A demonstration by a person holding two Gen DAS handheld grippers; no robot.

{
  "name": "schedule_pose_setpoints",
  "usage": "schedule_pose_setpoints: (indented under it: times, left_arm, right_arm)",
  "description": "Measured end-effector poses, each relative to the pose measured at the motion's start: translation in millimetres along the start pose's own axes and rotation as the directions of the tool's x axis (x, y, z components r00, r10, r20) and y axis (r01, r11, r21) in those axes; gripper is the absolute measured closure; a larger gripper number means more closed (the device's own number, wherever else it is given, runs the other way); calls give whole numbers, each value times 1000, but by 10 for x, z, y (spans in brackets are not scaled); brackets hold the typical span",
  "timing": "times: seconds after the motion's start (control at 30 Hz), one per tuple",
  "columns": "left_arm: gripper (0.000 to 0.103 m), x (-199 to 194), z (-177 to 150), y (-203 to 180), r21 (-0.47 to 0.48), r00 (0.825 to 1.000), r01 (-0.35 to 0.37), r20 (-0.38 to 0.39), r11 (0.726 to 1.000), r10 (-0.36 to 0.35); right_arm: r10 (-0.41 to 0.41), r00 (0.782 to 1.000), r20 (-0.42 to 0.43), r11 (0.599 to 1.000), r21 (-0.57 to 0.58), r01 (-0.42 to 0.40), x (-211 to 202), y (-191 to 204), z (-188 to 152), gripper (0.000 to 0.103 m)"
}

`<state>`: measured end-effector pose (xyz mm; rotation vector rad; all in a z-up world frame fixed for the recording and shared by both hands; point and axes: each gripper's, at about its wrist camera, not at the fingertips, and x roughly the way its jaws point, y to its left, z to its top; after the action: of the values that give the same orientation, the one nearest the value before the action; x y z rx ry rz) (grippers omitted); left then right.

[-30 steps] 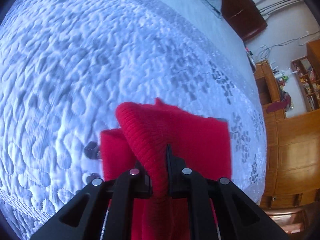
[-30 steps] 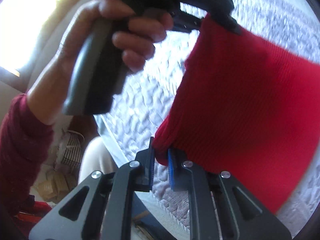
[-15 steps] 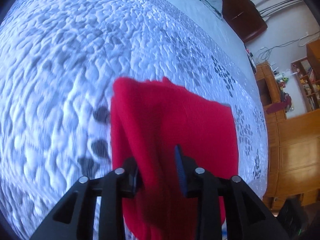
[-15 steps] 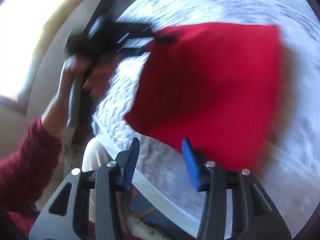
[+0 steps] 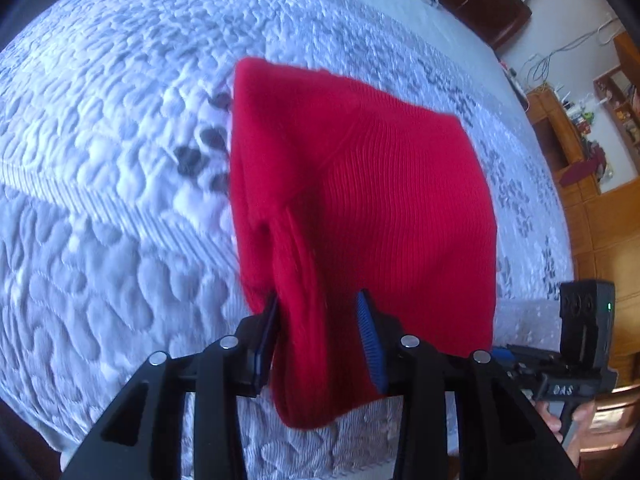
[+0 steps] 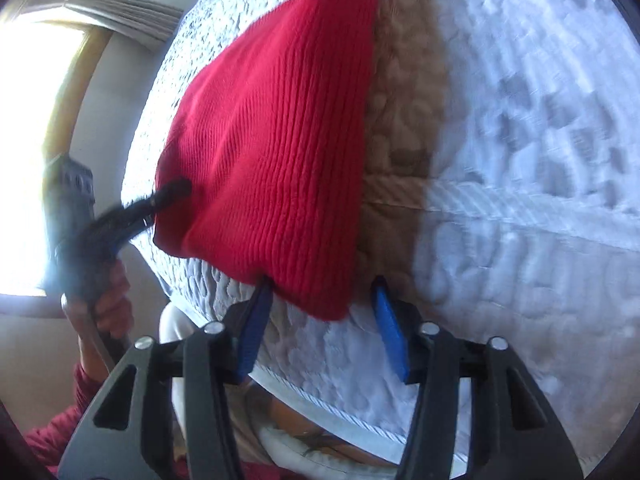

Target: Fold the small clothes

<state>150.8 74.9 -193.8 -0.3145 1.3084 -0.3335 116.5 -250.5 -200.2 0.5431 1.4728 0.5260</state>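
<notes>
The red ribbed knit garment [image 5: 360, 200] lies folded on the quilted white-grey bed [image 5: 120, 160], near its edge. One side forms a thick rolled fold, and its near corner hangs slightly raised.

The red knit garment [image 5: 380, 200] in front of me is ribbed cloth — matt, soft, with fine raised rows that show plainly from my right wrist. Under it the bedspread [image 5: 100, 160] is quilted white fabric with a puffy, pebbled stitch pattern and grey printed shapes, faintly sheeny. My left gripper [image 5: 320, 332] is matt black plastic with bright metal screw heads, its pads [image 5: 370, 336] blue and finely ridged — my right gripper [image 6: 320, 320] looks the same. The cabinets [image 5: 600, 220] are glossy varnished wood.
</notes>
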Motion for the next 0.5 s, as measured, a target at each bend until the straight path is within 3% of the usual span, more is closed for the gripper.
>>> schedule_pose_setpoints:
  times: [0.03,0.07,0.17,0.23,0.33,0.5]
  left_arm:
    - [67,19,-32,-13,8,1000,-19,-1,1000,19]
    - [72,24,-49,-30,20,999,-34,0,999,34]
    - [82,-8,-56,1,-1,1000,-18,-11,1000,18]
    - [83,-20,-59,30,-23,1000,-6,-19,1000,6]
    - [84,53,-116,-6,10,999,-27,-31,1000,27]
    - [84,116,-154,-5,20,999,-35,-22,999,36]
  right_arm:
    - [12,1000,-7,1000,9,-12,5,18,-19,80]
    - [25,1000,-13,1000,16,-24,8,18,-17,85]
    - [51,999,2,999,13,-51,-94,80,-93,90]
    - [47,998,29,999,-17,-47,-303,135,-141,91]
    - [-27,999,37,996,-80,30,-411,228,-196,92]
    - [-148,988,-35,986,-80,145,-20,115,-212,92]
